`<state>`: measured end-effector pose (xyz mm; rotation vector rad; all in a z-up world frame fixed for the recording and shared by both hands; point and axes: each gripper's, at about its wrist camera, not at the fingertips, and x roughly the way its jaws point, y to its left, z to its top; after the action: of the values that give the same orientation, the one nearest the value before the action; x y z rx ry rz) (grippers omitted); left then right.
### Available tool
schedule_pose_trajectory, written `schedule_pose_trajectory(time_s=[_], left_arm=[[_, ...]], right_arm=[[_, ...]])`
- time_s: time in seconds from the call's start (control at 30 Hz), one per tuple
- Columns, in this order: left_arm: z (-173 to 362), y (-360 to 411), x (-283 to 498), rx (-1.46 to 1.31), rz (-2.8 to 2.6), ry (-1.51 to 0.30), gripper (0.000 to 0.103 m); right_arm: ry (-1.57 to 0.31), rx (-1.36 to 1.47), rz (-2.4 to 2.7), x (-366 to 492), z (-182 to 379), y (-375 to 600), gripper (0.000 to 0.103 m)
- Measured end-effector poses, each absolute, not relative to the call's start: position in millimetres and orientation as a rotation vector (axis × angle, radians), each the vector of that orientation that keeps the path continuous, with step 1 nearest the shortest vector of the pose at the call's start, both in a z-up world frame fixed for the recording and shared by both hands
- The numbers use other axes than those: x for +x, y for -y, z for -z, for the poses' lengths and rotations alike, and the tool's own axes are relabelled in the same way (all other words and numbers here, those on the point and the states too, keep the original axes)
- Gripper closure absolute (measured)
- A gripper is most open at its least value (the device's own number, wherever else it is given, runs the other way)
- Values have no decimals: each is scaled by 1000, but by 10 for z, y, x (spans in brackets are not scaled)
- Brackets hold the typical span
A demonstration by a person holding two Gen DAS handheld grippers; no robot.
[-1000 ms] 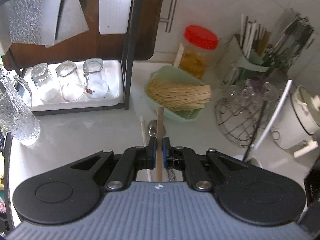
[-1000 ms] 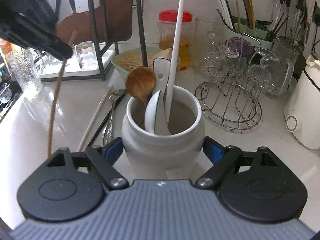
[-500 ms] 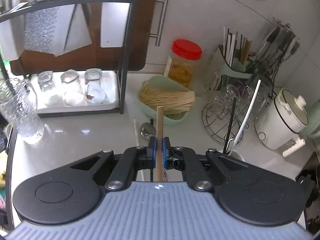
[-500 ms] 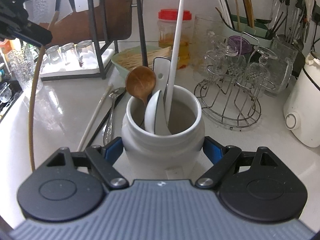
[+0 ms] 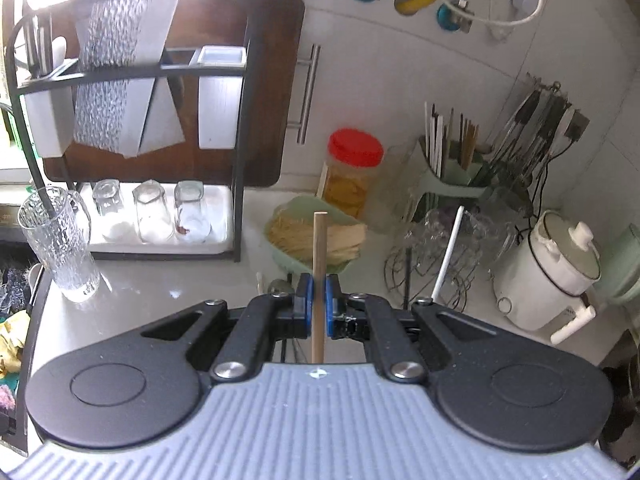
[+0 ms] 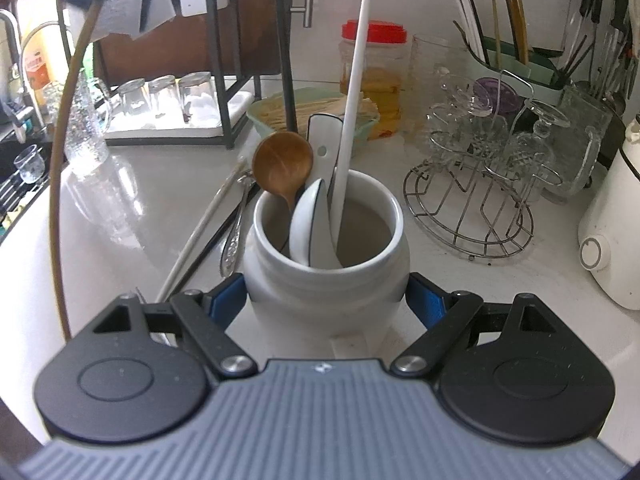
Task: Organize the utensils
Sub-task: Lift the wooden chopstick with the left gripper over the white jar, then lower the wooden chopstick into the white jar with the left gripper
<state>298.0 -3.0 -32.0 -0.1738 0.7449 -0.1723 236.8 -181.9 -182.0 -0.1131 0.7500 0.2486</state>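
Two tools share the work: the left tool (image 5: 316, 309), pinched tight on a wooden chopstick (image 5: 319, 276), carries it high above the worktop (image 6: 120, 216), while the right tool (image 6: 326, 300) clasps the jar (image 6: 326, 280) (spoons already inside). Next, I judge, the chopstick's low end must be steered over the jar's mouth and dropped in.

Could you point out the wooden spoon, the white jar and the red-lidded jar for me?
Wooden spoon (image 6: 283, 169): right wrist view, on its bowl.
White jar (image 6: 326, 288): right wrist view, on its front wall.
Red-lidded jar (image 5: 355, 148): left wrist view, on the lid.
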Motion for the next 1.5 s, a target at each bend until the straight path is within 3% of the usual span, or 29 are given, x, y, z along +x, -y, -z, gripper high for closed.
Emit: schedule_pose_trajectory(time_s=[0.57,1.5], left_arm=[[-305,543,3009,-131,277,-539,96],[168,1316,3262,-9,408,-522,96]], right_arm=[[-738,-131,-284,2299,1827,1804,15],[-717,-119,-282,2274,1845,1814,15]])
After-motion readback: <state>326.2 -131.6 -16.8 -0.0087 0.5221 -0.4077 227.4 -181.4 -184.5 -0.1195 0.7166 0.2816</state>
